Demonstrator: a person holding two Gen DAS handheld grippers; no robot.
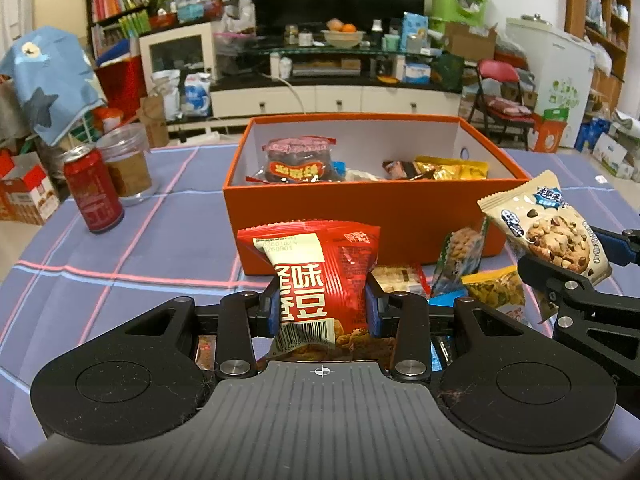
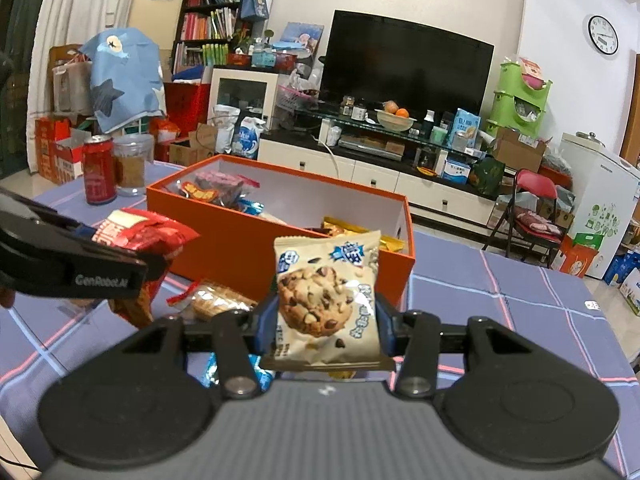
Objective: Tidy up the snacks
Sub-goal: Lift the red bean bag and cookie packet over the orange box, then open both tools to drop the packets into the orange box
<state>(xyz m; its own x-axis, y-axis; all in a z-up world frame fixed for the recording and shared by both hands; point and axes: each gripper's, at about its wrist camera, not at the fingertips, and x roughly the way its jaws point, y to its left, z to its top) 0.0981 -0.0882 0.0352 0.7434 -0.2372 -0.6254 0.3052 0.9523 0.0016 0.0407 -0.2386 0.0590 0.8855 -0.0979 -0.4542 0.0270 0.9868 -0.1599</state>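
Observation:
My left gripper [image 1: 322,306] is shut on a red snack packet [image 1: 320,276], held upright above the table in front of the orange box [image 1: 360,220]. My right gripper [image 2: 325,320] is shut on a cream chocolate-chip cookie packet [image 2: 326,296], also lifted, just this side of the orange box [image 2: 240,240]. In the left wrist view the cookie packet [image 1: 552,228] hangs at the right. In the right wrist view the red packet [image 2: 148,236] hangs at the left. The box holds several snacks, among them a dark red-labelled pack [image 1: 298,160] and yellow packets [image 1: 452,168].
Several loose snack packets [image 1: 460,272] lie on the blue plaid tablecloth [image 1: 132,248] between the box and my grippers. A red can [image 1: 94,196] and a clear plastic jar [image 1: 126,164] stand at the left. A TV stand and a red folding chair lie beyond the table.

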